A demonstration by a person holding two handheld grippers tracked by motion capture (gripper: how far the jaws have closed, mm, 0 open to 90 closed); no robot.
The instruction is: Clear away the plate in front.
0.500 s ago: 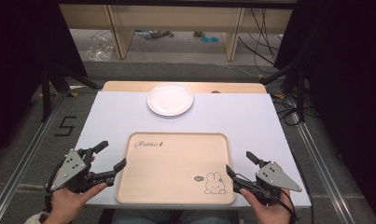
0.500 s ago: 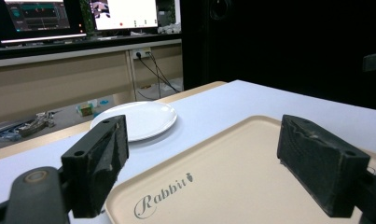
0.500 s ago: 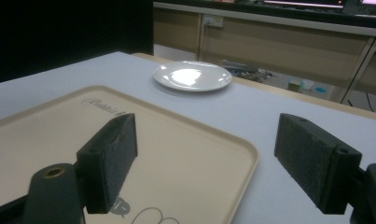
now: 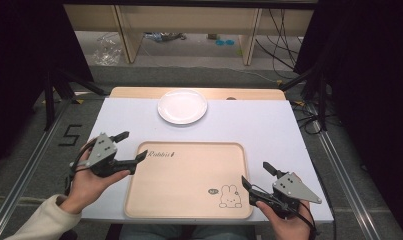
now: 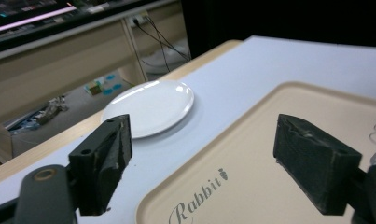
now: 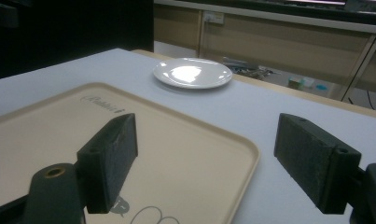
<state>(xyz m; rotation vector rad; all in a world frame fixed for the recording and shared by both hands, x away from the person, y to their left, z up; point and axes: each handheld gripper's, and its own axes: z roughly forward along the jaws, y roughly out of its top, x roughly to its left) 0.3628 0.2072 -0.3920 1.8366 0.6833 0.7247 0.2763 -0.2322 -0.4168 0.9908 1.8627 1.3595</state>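
A beige tray [image 4: 189, 146] printed with "Rabbit" and a rabbit drawing lies on the near half of the white table. A white plate [image 4: 182, 106] with nothing on it sits beyond it near the far edge. My left gripper [image 4: 133, 145] is open at the tray's far left corner, one jaw over the rim and the other over the table. My right gripper [image 4: 255, 174] is open at the tray's right edge, near the rabbit drawing. The left gripper view has the left gripper [image 5: 209, 154], plate [image 5: 150, 105] and tray [image 5: 269, 116]. The right gripper view has the right gripper [image 6: 204, 158], plate [image 6: 192, 73] and tray [image 6: 59, 135].
A wooden strip [image 4: 139, 92] runs along the table's far edge. Beyond it are shelving legs, cables and clutter on the floor [image 4: 154, 37]. Metal rails [image 4: 34, 160] flank the table on both sides.
My left gripper has moved forward along the tray's left side toward its far corner. The right gripper has stayed about where it was.
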